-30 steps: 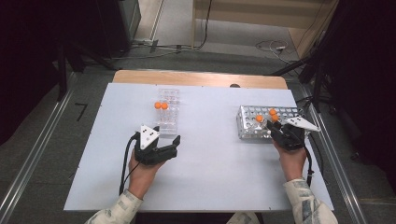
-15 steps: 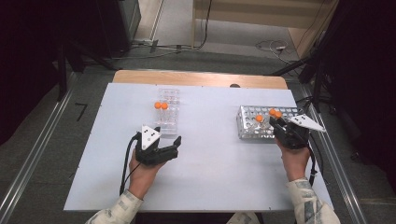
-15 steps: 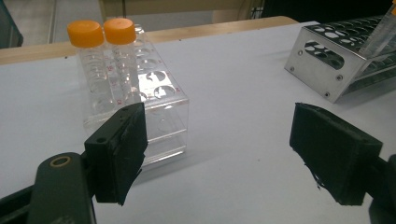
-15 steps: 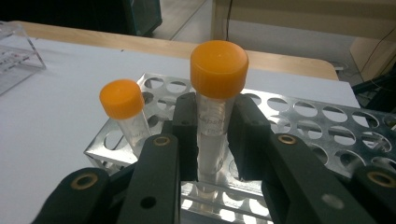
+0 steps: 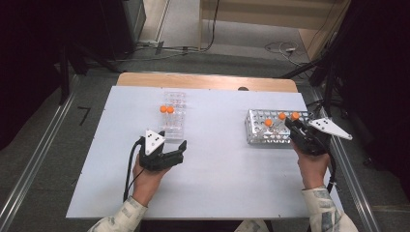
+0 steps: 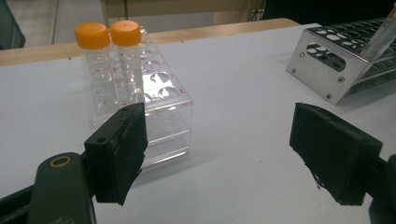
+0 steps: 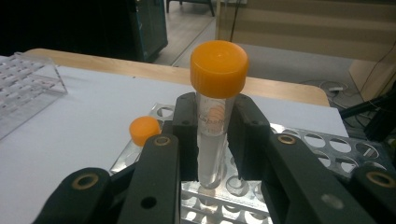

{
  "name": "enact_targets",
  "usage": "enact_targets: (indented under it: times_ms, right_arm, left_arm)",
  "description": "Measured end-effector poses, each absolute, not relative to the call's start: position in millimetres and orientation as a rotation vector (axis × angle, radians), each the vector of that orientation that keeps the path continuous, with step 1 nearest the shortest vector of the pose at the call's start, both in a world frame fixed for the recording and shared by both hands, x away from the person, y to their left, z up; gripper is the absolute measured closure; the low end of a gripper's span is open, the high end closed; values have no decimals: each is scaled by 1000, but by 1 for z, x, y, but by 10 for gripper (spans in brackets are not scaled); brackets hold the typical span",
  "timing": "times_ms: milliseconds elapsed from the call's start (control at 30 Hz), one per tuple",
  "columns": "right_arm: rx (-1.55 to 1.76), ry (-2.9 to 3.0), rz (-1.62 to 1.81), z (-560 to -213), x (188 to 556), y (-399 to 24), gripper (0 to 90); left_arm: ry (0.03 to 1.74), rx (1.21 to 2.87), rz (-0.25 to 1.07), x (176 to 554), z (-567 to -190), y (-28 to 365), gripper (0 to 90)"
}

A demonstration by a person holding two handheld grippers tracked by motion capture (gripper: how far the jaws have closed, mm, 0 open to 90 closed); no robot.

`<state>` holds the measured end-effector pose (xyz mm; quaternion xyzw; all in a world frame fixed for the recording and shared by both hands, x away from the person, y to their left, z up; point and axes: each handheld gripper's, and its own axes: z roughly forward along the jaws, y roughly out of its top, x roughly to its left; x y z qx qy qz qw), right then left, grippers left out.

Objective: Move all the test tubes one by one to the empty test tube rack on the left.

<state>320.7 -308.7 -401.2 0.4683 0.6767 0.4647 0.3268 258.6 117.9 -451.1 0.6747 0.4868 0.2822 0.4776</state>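
Note:
My right gripper [image 7: 212,116] is shut on a clear tube with an orange cap [image 7: 212,140]. It holds the tube upright over the metal rack [image 7: 317,144], and the tube's lower end is close above the rack's holes. From above, that right gripper [image 5: 291,124] is at the right end of the metal rack [image 5: 256,130], with the held tube's cap [image 5: 295,116] above its jaws. Two more capped tubes [image 5: 268,122] stand in this rack. My left gripper [image 6: 224,154] rests open on the table, nothing between its jaws. It faces a clear plastic rack [image 6: 159,107] holding two orange-capped tubes [image 6: 93,56].
The clear rack [image 5: 174,116] stands at the table's middle back, just beyond the left gripper [image 5: 180,153]. White tabletop [image 5: 227,164] lies between the two hands. The table's right edge runs close beside the right hand. A wooden strip borders the far edge.
My right gripper has risen a little with the capped tube, drawing it up out of the metal rack. The left gripper has stayed where it was.

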Motion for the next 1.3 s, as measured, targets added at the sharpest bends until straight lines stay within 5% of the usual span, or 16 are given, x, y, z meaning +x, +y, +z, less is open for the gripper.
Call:
enact_targets:
  times_ms: [733,1300]
  right_arm:
    - [1104,1955,1253,-410,287,-280,718]
    - [967,2177,1305,-431,280,-215,718]
  left_arm:
    - [1203,1647,693,259,-452,120,193]
    - [1144,1663,657,252,-447,106,197]
